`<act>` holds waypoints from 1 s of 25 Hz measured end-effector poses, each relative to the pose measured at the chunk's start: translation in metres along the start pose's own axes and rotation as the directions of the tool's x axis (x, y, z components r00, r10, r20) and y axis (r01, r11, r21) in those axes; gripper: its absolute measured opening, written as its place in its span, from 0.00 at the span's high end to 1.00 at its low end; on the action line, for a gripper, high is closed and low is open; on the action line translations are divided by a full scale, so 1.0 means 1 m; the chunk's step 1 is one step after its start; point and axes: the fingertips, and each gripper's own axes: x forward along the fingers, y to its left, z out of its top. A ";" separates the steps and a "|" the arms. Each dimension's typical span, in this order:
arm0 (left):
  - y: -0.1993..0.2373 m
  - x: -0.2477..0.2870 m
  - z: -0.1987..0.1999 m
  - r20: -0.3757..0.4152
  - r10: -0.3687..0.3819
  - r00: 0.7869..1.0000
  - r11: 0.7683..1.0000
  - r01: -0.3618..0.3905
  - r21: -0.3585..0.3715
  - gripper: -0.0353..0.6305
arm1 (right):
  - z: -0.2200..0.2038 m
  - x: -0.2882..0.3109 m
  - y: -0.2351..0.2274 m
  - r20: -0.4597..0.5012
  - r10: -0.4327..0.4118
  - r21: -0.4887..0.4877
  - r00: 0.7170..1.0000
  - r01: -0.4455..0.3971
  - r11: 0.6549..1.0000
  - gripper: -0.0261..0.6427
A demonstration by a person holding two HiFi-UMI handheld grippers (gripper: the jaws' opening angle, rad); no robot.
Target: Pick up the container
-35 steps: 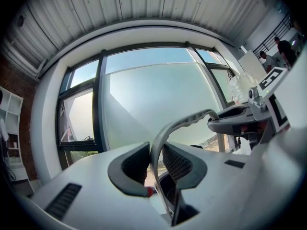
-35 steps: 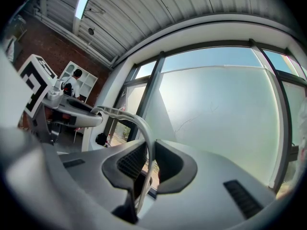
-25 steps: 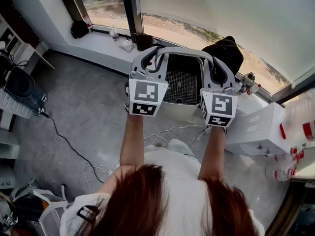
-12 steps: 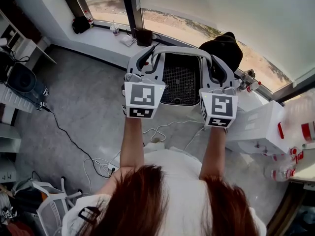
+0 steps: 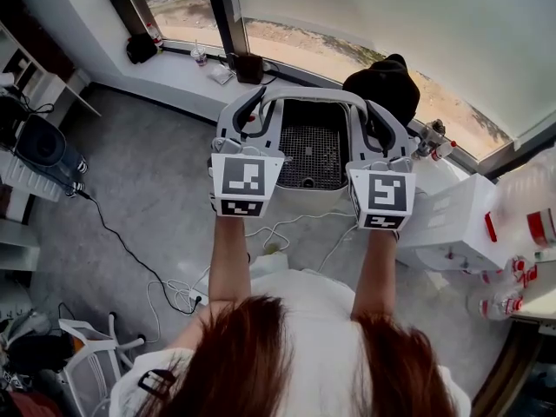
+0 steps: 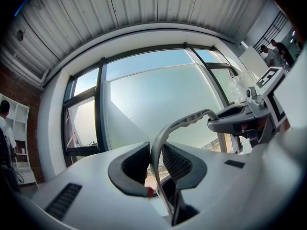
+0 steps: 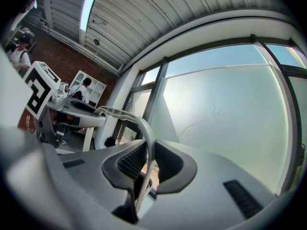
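Between left claw (image 6: pixel 154 160) and right claw (image 7: pixel 149 160), one container (image 5: pixel 317 200) with one handle (image 5: pixel 313 94).

floor: plain grey (image 5: pixel 148 181), black cable (image 5: pixel 109 240) snaking across it
windows: big panes (image 6: pixel 153 95) in dark frames (image 6: pixel 100 104), lower glass frosted, blue sky up top
sill: wide white ledge (image 5: pixel 178 72), a cup (image 5: pixel 199 56) and a dark bag (image 5: pixel 139 49) sitting on it
ceiling: ribbed grey panels (image 6: pixel 144 4), one strip light (image 7: pixel 91 1)
wall: red brick (image 7: pixel 62 56) off to the side
furniture: white open shelves (image 7: pixel 100 86)
light: daylight, pretty bright
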 end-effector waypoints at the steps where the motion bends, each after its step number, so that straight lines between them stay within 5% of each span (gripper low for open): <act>1: -0.003 -0.001 0.002 0.002 0.002 1.000 1.000 -0.002 0.003 0.81 | 0.000 -0.003 -0.002 0.003 0.000 0.001 1.000 0.000 1.000 0.86; 25: -0.044 -0.037 0.030 0.022 0.042 0.999 0.999 -0.042 0.019 0.81 | 0.012 -0.053 -0.019 0.068 0.043 0.010 0.997 -0.043 0.999 0.86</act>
